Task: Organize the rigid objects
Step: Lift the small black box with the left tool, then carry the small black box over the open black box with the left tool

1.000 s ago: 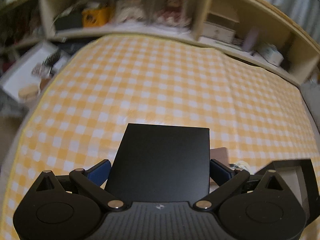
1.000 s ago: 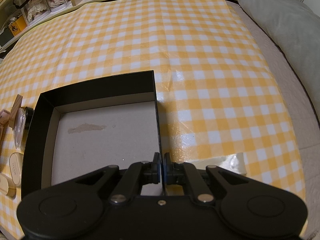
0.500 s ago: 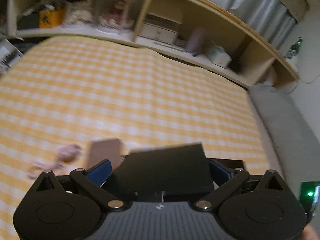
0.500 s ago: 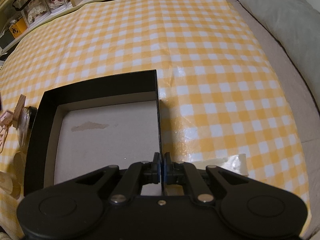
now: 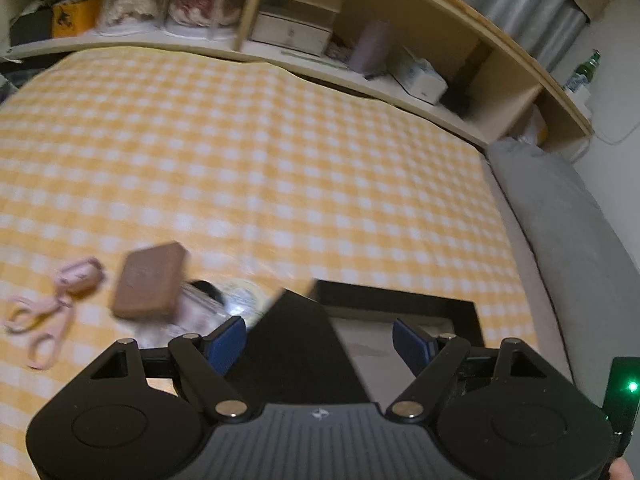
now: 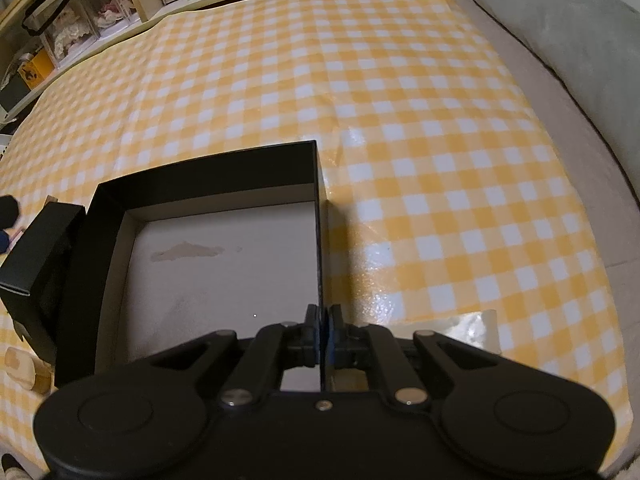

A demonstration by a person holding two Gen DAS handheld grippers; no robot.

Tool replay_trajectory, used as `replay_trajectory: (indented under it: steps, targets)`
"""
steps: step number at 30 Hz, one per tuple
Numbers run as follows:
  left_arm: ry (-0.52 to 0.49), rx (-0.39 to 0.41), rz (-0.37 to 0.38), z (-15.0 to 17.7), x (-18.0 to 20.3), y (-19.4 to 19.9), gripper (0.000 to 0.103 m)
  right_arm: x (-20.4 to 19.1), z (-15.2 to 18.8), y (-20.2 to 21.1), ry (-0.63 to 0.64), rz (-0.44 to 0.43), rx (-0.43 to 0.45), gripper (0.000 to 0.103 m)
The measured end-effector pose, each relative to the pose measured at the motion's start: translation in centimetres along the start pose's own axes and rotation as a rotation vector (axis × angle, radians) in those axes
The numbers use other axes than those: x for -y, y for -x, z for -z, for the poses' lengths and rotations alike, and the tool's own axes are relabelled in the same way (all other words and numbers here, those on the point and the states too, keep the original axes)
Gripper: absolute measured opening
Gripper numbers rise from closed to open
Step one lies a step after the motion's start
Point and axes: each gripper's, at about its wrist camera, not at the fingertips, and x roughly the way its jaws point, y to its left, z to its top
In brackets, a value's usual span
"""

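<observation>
yellow-checked cloth (image 6: pixel 400 120) over the bed carries an open black box (image 6: pixel 208 184), its right wall clenched in the right tongs (image 6: pixel 324 320), while the left tongs (image 5: pixel 320 340) are opening with a tilted black lid (image 5: pixel 296 344) between their pads, beside a brown case (image 5: pixel 148 280) and pink scissors (image 5: pixel 44 320).

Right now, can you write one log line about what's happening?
left gripper: jaws opening, black cardboard lid between | right gripper: jaws shut on open black cardboard box wall

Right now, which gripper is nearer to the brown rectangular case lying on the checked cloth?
Left. The left gripper, with a black lid between its fingers, is just beside the brown case. The right gripper clamps the open black box's far wall.
</observation>
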Motion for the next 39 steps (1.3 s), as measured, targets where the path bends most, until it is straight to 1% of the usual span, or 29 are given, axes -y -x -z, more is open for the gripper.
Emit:
replay_trajectory:
  steps: [1,2,3,5,7,9,10,12,13,17,20,22,28,33,35,39]
  targets:
    - [0.002,-0.006,-0.005,-0.2,-0.7,0.2,0.09,0.3,0.0,0.0,0.0,-0.003,-0.001,0.005]
    - [0.006,-0.012,-0.009,-0.4,-1.3,0.3,0.097,0.3,0.0,0.1,-0.001,-0.006,-0.002,0.005]
    - [0.015,-0.016,-0.011,-0.5,-2.0,0.5,0.099,0.8,-0.1,0.1,-0.003,-0.01,-0.004,0.005]
    - [0.065,-0.042,0.001,-0.5,-3.3,0.2,0.101,0.8,-0.2,0.1,0.0,-0.01,-0.004,0.005]
    - [0.157,-0.085,0.041,-0.4,-4.5,-0.6,0.103,0.9,-0.3,0.2,-0.002,-0.01,-0.005,0.005]
    - [0.26,-0.143,0.108,0.0,-5.5,-1.8,0.103,0.9,-0.2,0.1,0.0,-0.009,-0.005,0.005]
    - [0.291,-0.179,0.14,0.2,-5.8,-2.6,0.103,0.9,-0.2,0.1,0.0,-0.009,-0.005,0.005]
    - [0.313,-0.232,0.18,0.5,-6.0,-3.8,0.103,1.0,-0.2,0.1,-0.002,-0.009,-0.006,0.005]
    - [0.311,-0.243,0.187,0.6,-6.0,-4.2,0.103,0.8,-0.2,0.2,-0.002,-0.009,-0.006,0.005]
    - [0.301,-0.269,0.193,0.9,-6.4,-5.9,0.103,0.9,-0.2,0.2,0.001,-0.008,-0.006,0.005]
    - [0.323,-0.293,0.189,1.1,-7.1,-7.1,0.103,0.9,-0.2,0.2,0.0,-0.008,-0.005,0.005]
    - [0.351,-0.312,0.227,1.1,-7.7,-7.9,0.103,0.8,-0.2,0.2,-0.001,-0.008,-0.006,0.005]
    - [0.406,-0.296,0.298,1.2,-9.4,-8.7,0.103,1.1,-0.2,0.1,-0.002,-0.01,-0.007,0.006]
    - [0.532,-0.296,0.342,1.7,-11.2,-8.8,0.103,0.8,-0.2,0.1,0.002,-0.003,-0.01,0.006]
    - [0.542,-0.293,0.345,1.8,-11.3,-8.6,0.103,0.9,-0.2,0.1,0.0,-0.004,-0.01,0.006]
    - [0.516,-0.265,0.34,2.1,-11.1,-8.3,0.103,1.1,-0.1,0.2,-0.001,-0.005,-0.009,0.007]
